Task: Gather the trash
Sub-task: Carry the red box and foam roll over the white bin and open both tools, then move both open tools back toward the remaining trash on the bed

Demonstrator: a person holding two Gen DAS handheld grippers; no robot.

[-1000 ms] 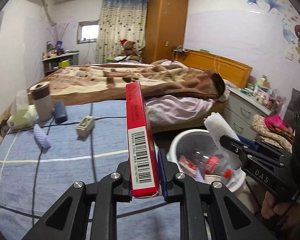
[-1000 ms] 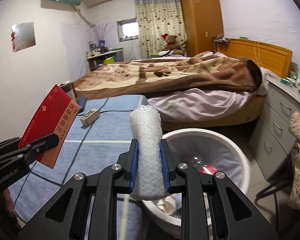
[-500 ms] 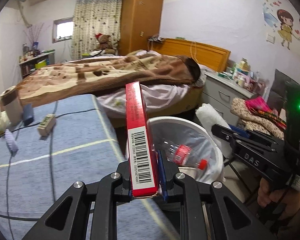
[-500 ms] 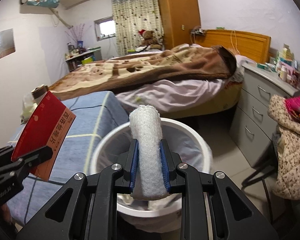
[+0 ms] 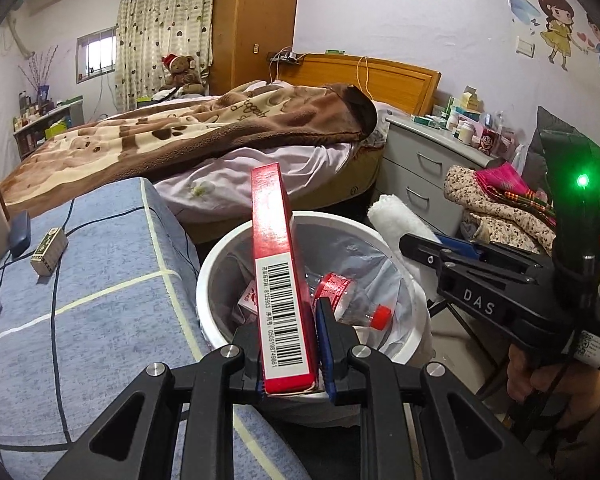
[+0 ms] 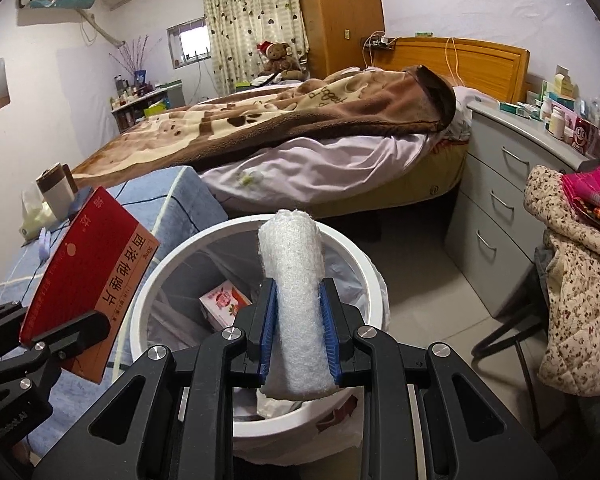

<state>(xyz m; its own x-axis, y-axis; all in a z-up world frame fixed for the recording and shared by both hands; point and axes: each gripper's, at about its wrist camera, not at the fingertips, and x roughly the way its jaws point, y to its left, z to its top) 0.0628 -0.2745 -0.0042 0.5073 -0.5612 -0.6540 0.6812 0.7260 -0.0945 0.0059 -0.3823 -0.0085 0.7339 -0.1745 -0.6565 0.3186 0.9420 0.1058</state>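
Above the white trash bin, the left gripper clamps a flat red box, barcode up, long axis pointing away; the right gripper, marked "DAS", clamps an upright white roll.

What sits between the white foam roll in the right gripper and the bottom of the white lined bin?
Right wrist view: only air below the white foam roll; on the white lined bin's bottom lies a pink carton.
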